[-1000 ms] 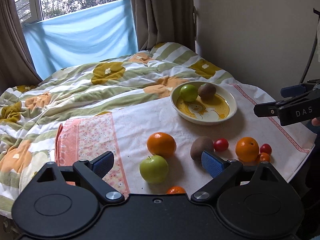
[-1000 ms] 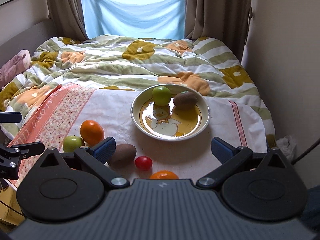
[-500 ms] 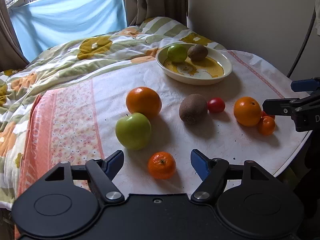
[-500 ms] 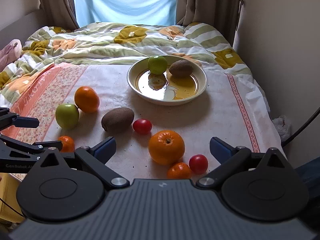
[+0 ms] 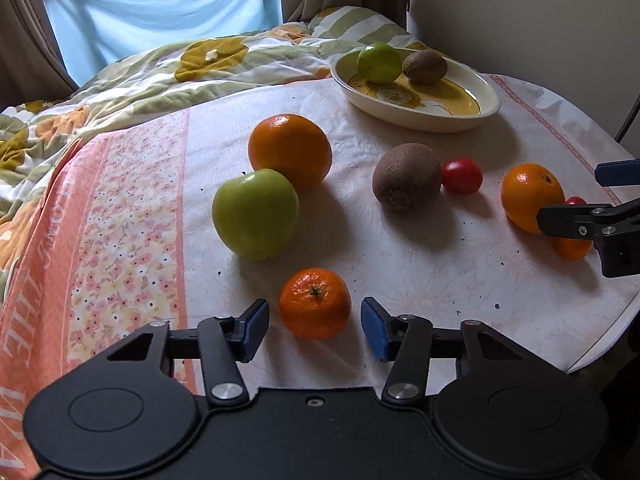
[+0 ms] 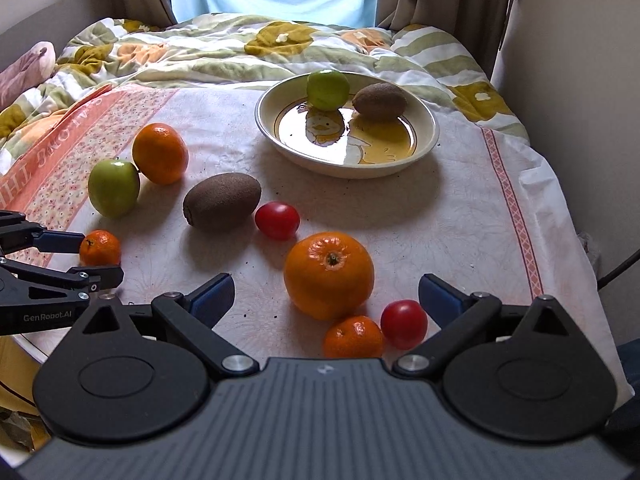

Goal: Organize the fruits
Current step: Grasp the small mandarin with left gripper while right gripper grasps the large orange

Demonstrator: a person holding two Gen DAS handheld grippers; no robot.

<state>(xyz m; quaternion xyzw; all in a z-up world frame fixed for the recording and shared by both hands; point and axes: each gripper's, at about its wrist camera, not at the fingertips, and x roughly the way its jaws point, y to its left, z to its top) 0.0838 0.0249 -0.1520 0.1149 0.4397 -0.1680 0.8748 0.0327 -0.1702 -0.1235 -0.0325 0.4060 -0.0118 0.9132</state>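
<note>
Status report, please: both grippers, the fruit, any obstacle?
Left gripper closing around small mandarin, pads not yet touching. Right gripper open before big orange. Bowl holds apple and kiwi. Path clear.

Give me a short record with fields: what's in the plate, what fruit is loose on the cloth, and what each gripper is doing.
plate: one green apple and one kiwi inside
loose on cloth: green apple, two big oranges, kiwi, two red tomatoes, two small mandarins
left gripper: jaws closing, small mandarin between the pads, small gaps on both sides
right gripper: wide open, big orange between the fingers, untouched
near right gripper: small mandarin and red tomato, touching each other
</note>
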